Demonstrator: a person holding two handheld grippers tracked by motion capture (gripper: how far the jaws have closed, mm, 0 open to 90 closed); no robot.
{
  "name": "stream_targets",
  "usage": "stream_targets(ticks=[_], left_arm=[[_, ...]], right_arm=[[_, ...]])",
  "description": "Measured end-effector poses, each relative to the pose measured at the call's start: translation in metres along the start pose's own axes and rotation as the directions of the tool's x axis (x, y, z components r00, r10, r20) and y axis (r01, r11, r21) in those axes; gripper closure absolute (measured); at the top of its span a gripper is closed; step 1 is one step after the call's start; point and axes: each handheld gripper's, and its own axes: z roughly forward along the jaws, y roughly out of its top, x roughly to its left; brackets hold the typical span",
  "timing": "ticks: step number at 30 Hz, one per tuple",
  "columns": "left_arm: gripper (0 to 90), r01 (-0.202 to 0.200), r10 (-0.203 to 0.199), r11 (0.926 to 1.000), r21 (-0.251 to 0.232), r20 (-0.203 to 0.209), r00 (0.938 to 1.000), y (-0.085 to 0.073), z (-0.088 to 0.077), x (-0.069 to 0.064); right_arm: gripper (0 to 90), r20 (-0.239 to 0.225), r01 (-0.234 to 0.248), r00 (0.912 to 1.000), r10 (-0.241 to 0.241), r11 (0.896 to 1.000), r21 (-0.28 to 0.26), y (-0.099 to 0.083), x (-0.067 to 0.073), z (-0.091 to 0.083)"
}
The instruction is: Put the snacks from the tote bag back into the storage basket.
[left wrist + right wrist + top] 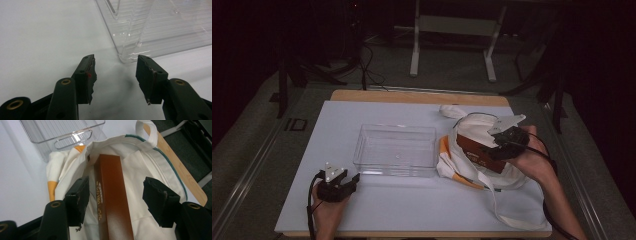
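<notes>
A white cloth bag (492, 155) is seen lying on the right part of the white table (337, 130), just beside a clear plastic bin (395, 150) that stands at the middle. A brown box (112, 195) is lodged in the bag's open mouth, with one long narrow face turned up and gold lettering along its side. The right gripper (116, 200) is held over the bag with its jaws parted to either side of the box; a clear gap is seen between each pad and the box, so nothing is gripped. The left gripper (115, 77) is rested low on the table near the bin's front left corner, its jaws spread wide and nothing between them but bare table.
</notes>
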Motion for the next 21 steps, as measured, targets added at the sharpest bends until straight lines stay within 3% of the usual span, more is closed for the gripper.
stream_targets(ticks=[21], left_arm=[[49.9,0.004,-0.004,1.0,-0.001,-0.004,1.0,0.0,0.0,0.001]], right_arm=[[37.2,-0.034,0.022,0.9992,-0.019,0.997,0.075,-0.011,-0.008,0.008]])
